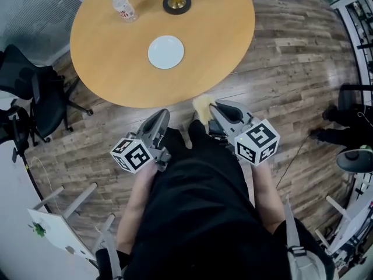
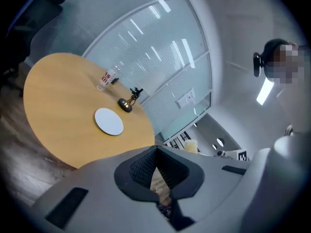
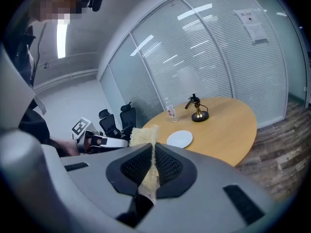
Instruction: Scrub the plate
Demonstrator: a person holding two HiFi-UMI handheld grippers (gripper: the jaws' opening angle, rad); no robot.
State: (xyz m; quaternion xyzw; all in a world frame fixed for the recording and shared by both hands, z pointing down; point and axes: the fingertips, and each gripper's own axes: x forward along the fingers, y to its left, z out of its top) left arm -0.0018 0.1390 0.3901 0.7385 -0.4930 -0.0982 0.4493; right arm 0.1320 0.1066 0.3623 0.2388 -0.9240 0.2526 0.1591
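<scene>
A white plate lies flat near the middle of a round wooden table. Both grippers hover over the floor, short of the table's near edge and well apart from the plate. My right gripper is shut on a pale yellow sponge, which sticks out past the jaw tips. The left gripper has its jaws closed together with nothing between them. The sponge also shows at the right of the left gripper view.
A clear water bottle and a small lamp with a dark round base stand at the table's far side. Black office chairs sit left of the table. Wood-plank floor surrounds it.
</scene>
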